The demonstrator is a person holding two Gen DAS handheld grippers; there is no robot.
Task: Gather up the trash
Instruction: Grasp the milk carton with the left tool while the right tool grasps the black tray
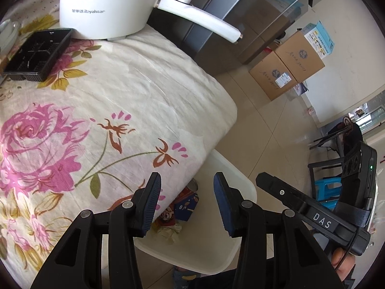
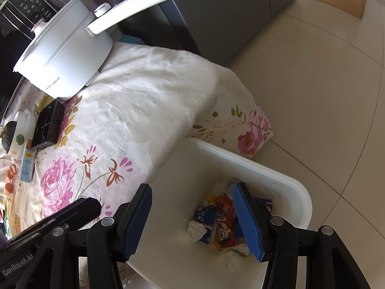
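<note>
A white plastic bin (image 2: 284,180) stands on the floor beside the table. It holds crumpled tissues (image 2: 196,228), a red snack wrapper (image 2: 225,219) and a blue carton (image 2: 204,214). My right gripper (image 2: 195,219) is open and empty, above the bin's mouth. My left gripper (image 1: 186,204) is open and empty, above the table edge and the bin (image 1: 240,180). The trash (image 1: 180,209) shows between its fingers. The right gripper's body (image 1: 312,214) shows at the right of the left wrist view.
The table has a floral cloth (image 2: 134,110). On it stand a white electric pot (image 2: 67,57) with a long handle, a black tray (image 2: 48,125), a small carton (image 2: 27,166) and dishes at the far left. Cardboard boxes (image 1: 286,65) and a grey cabinet (image 1: 228,24) stand on the tiled floor.
</note>
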